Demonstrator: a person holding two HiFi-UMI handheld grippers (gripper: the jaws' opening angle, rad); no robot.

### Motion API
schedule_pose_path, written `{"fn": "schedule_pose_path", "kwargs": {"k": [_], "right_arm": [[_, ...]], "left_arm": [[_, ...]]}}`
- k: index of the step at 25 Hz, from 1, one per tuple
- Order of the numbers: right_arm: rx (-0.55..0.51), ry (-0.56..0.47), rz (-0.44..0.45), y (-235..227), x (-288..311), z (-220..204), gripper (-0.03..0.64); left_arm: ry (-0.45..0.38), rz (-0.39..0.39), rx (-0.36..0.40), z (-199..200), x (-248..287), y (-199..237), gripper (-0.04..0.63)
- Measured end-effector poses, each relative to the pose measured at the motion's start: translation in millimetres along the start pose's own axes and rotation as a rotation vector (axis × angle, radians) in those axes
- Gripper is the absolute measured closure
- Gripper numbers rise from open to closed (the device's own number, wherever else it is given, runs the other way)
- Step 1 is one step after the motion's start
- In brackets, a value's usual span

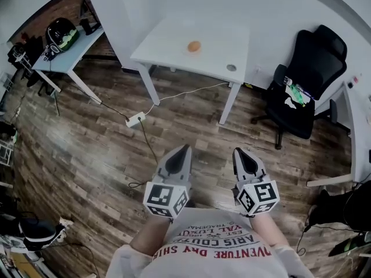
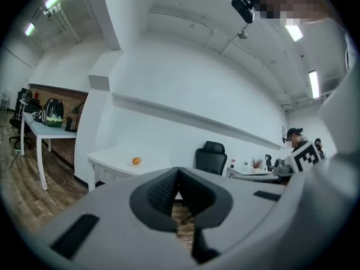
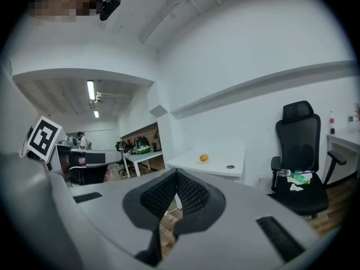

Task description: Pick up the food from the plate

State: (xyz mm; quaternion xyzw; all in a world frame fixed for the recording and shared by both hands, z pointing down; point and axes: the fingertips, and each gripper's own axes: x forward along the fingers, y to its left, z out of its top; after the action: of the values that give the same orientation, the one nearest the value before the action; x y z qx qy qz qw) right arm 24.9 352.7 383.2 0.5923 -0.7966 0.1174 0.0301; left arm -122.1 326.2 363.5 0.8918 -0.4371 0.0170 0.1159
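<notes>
Orange food (image 1: 194,46), white table (image 1: 168,36), black chair (image 1: 313,68)

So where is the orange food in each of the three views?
Head view: orange food top centre, on the white table.
Left gripper view: orange food left of centre.
Right gripper view: orange food just right of centre.
Shared landmark: black office chair, right of the table.

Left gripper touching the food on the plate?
Apart. Head view: the left gripper, jaws shut and empty, hangs near the person's body, with open floor between it and the table where the food sits.
</notes>
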Motion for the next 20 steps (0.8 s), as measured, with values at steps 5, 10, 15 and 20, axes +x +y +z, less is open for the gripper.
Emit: {"fn": "schedule_pose_path", "kwargs": {"k": [5, 10, 15, 20], "right_arm": [[0.003, -0.001, 0.001, 41.5, 62.9, 9.4, 0.606], [-0.001, 0.019, 0.003, 77.1, 113.0, 8.5, 0.606], [-0.017, 0.056, 0.005, 88.1, 148.0, 4.1, 0.606], [-0.02, 0.063, 0.016, 72.1, 181.6, 6.6, 0.606]], "left_arm": [[-0.001, 0.024, 0.027, 21.5, -1.6, 79.4, 0.592], [0.007, 0.033, 0.003, 29.7, -3.4, 143.2, 0.592], [0.017, 0.057, -0.029, 28.2, 6.5, 183.4, 0.592], [0.041, 0.061, -0.047, 21.9, 40.6, 201.7, 0.592]]}}
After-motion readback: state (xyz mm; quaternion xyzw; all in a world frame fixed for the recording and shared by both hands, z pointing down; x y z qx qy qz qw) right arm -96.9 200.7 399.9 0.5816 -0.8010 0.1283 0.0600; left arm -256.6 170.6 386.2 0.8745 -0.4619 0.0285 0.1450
